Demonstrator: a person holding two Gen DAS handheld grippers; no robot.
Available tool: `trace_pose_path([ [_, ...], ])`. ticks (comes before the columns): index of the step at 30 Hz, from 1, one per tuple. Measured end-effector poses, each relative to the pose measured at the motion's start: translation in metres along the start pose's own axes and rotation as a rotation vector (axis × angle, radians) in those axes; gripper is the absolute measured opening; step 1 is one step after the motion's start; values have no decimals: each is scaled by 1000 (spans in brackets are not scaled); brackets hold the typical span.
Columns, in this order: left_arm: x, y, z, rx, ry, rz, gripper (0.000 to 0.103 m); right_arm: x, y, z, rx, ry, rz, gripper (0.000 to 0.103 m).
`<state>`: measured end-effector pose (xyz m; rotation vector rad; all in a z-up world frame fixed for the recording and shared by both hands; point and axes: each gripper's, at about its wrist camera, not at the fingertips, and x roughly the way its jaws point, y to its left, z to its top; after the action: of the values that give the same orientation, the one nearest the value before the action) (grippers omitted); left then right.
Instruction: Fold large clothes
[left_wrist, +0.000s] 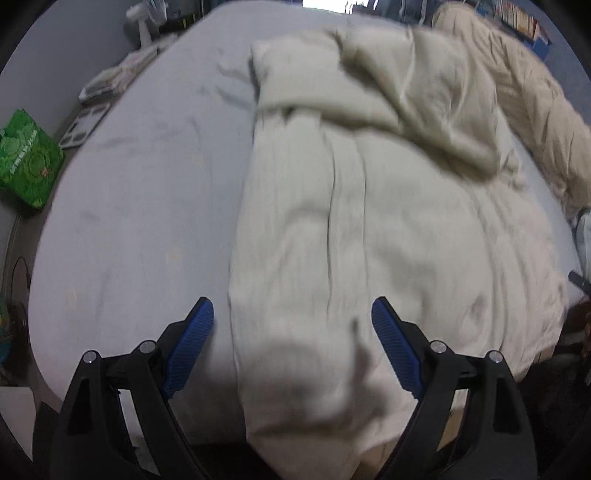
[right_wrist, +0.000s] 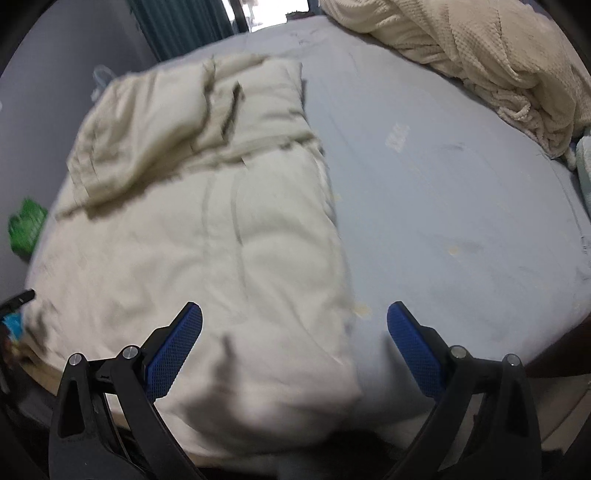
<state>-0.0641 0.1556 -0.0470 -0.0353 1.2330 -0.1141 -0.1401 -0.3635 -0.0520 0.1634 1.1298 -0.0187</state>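
Note:
A large cream garment (left_wrist: 351, 229) lies spread lengthwise on the grey bed (left_wrist: 147, 184), its far end partly folded over. My left gripper (left_wrist: 291, 314) is open above the garment's near left edge, holding nothing. In the right wrist view the same garment (right_wrist: 207, 229) fills the left half of the bed (right_wrist: 443, 206). My right gripper (right_wrist: 295, 317) is open above the garment's near right edge, holding nothing. Both views are blurred.
A beige knitted blanket (right_wrist: 480, 55) is heaped at the bed's far right; it also shows in the left wrist view (left_wrist: 535, 96). A green bag (left_wrist: 27, 158) sits on the floor left of the bed, with papers (left_wrist: 110, 77) and a fan beyond it.

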Motion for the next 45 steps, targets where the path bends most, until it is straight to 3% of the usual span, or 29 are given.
trace_pose_path([
  [3,7,-3,-24,10,62,-18,83,1,-4,-13,1,41,19,96],
  [6,1,-10,-33,22,59,-29,83,1,-2,-25,-8,83,23,96],
  [9,0,-15,-41,48,70,6,83,1,-7,-32,23,116,66,96],
  [14,1,-4,-53,-35,143,-3,82,9,-26,-41,120,191,113,96],
  [17,5,1,-61,-73,196,-49,70,21,-33,-47,182,263,192,93],
  [20,11,2,-65,-85,236,-96,55,31,-25,-50,175,318,245,78],
  [21,11,2,-65,-84,236,-103,49,31,-21,-48,158,304,251,68],
  [23,11,-1,-63,-83,233,-116,41,28,-15,-46,132,288,244,60],
  [25,8,-3,-61,-68,222,-119,29,20,-11,-45,109,260,251,30],
  [27,0,-6,-55,-55,193,-156,18,2,0,-40,55,189,256,15],
  [31,-33,-1,-42,-56,115,-243,11,-36,17,-27,-32,54,269,10],
  [34,-60,1,-20,-68,42,-313,9,-63,17,-2,-33,-28,304,9],
  [38,-96,-5,14,-41,-73,-351,9,-96,15,34,-20,-132,347,9],
  [45,-123,2,115,-78,-232,-399,9,-103,25,135,17,-257,348,9],
])
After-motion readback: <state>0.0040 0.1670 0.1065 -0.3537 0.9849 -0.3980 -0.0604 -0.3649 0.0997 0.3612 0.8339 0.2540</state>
